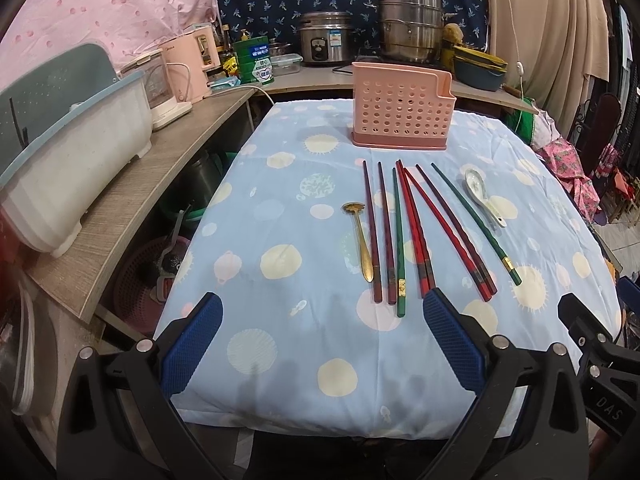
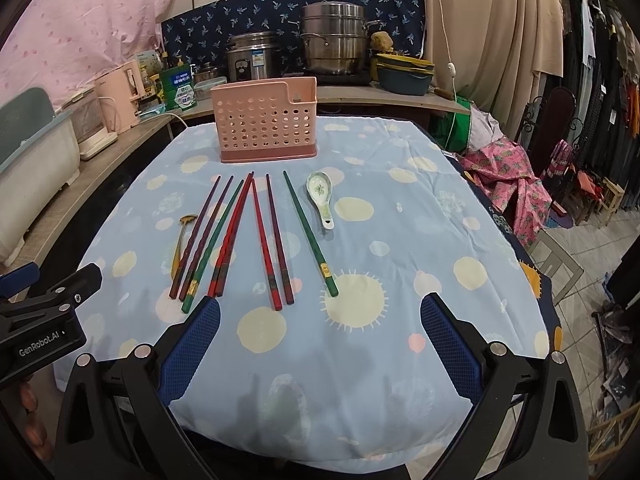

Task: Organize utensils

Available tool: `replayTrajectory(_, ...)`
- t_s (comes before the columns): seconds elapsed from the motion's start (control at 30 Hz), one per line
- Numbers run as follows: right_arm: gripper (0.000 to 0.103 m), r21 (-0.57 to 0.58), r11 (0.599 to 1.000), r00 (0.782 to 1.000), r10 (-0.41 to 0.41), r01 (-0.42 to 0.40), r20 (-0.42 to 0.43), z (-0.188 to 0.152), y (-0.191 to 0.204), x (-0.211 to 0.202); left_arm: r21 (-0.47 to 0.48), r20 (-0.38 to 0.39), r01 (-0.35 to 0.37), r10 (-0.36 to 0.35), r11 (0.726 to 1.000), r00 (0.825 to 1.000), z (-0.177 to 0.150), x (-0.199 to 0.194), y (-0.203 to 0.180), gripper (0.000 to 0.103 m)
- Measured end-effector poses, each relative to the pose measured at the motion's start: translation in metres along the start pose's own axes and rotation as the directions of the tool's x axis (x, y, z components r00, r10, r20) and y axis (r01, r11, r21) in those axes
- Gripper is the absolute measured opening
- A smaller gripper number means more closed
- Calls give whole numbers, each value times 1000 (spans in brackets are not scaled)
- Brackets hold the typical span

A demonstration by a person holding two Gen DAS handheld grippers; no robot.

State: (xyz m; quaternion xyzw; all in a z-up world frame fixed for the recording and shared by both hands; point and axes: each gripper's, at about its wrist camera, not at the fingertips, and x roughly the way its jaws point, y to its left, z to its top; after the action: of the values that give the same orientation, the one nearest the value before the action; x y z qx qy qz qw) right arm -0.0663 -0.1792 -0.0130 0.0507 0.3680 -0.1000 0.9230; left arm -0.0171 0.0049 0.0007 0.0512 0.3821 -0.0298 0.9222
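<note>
Red chopsticks [image 2: 230, 236] — ahead of right hand-held gripper [image 2: 320, 322]

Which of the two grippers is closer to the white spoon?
The right gripper. The white spoon lies almost straight ahead of it, past the chopsticks. From the left gripper, the spoon sits farther off to its right. Both are open, touching nothing.

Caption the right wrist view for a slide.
Open right tool above chopsticks, two spoons, and pink utensil holder on the dotted blue cloth.
</note>
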Motion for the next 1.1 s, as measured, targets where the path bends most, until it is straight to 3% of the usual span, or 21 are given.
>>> replayTrajectory(0.77,96,2,1000,1000,0,0,-2,0,0,0,-1,-8,0,0,1000,1000,-1,2,-2,96)
replayTrajectory(1.1,96,26,1000,999,-8,9,-36,1,-8,21,-109,-95,28,-39,994,995,8,44,23,96)
